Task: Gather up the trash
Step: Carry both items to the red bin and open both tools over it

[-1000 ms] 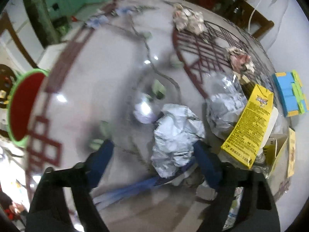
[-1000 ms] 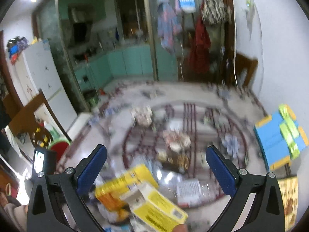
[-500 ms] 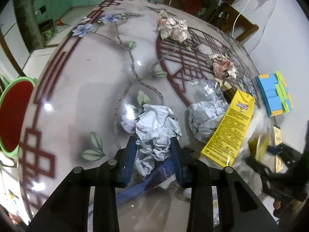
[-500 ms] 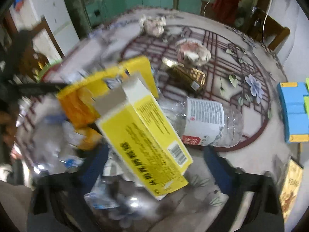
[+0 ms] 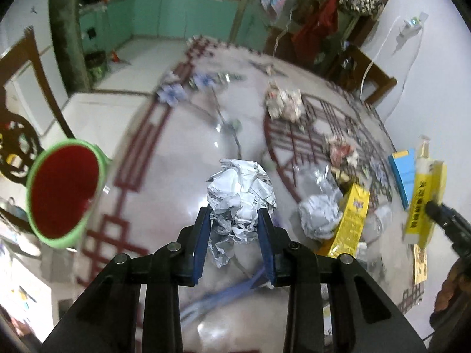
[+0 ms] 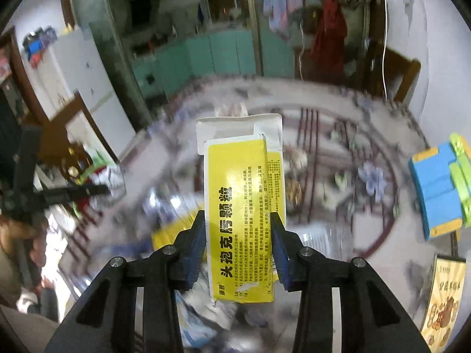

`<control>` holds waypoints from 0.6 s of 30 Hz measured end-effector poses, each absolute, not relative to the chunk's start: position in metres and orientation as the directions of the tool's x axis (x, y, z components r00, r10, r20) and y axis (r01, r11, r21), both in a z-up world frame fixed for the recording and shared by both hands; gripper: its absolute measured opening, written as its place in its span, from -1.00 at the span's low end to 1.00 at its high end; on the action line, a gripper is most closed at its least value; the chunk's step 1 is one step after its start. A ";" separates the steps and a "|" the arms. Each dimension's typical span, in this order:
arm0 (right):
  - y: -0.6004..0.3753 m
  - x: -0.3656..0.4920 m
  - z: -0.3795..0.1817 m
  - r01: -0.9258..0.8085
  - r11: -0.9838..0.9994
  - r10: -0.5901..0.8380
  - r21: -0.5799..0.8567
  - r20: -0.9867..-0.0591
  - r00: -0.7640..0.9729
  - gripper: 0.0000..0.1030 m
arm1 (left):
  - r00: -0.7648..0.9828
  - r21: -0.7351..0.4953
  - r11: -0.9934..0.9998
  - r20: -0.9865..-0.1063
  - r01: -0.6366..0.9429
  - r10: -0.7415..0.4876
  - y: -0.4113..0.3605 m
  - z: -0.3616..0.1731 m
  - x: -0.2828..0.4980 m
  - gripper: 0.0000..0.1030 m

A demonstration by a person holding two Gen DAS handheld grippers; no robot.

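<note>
My left gripper (image 5: 234,216) is shut on a crumpled white paper ball (image 5: 241,197) and holds it above the round patterned table (image 5: 164,176). My right gripper (image 6: 238,220) is shut on a yellow medicine box (image 6: 241,206), held upright above the table; that box and gripper also show at the right of the left wrist view (image 5: 424,203). A green bin with a red inside (image 5: 63,194) stands off the table's left edge. More trash lies on the table: another paper ball (image 5: 319,216), a yellow box (image 5: 350,220), crumpled wrappers (image 5: 284,104).
A blue and green foam block (image 6: 441,189) lies at the table's right side, with a printed packet (image 6: 444,291) near it. A clear plastic bottle (image 6: 323,238) lies under the yellow box. Wooden chairs stand around the table. A person's hand holds the left gripper (image 6: 26,194).
My left gripper shut on the paper ball and lifted it off the table. My right gripper closed on the yellow box and raised it upright.
</note>
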State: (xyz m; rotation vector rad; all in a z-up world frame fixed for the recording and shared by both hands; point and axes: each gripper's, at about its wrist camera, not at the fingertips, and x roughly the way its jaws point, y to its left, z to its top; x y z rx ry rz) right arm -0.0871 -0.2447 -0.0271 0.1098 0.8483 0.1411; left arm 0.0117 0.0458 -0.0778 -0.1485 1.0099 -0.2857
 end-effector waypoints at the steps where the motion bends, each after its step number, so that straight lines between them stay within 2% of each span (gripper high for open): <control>1: -0.238 -0.084 -0.018 -0.089 0.984 0.176 0.157 -0.726 0.664 -0.25 | 0.511 -0.252 0.954 -0.805 0.162 -0.300 0.050 -0.074 0.012 -0.40; 8: -0.160 -0.057 0.020 -0.160 0.977 0.211 0.138 -0.670 0.712 -0.25 | 0.575 -0.205 0.969 -0.780 0.139 -0.247 0.100 -0.057 0.021 -0.40; 18: -0.020 0.009 -0.008 -0.247 0.940 0.340 0.234 -0.699 0.630 -0.25 | 0.559 -0.156 0.986 -0.813 0.066 -0.166 0.204 -0.081 0.053 -0.40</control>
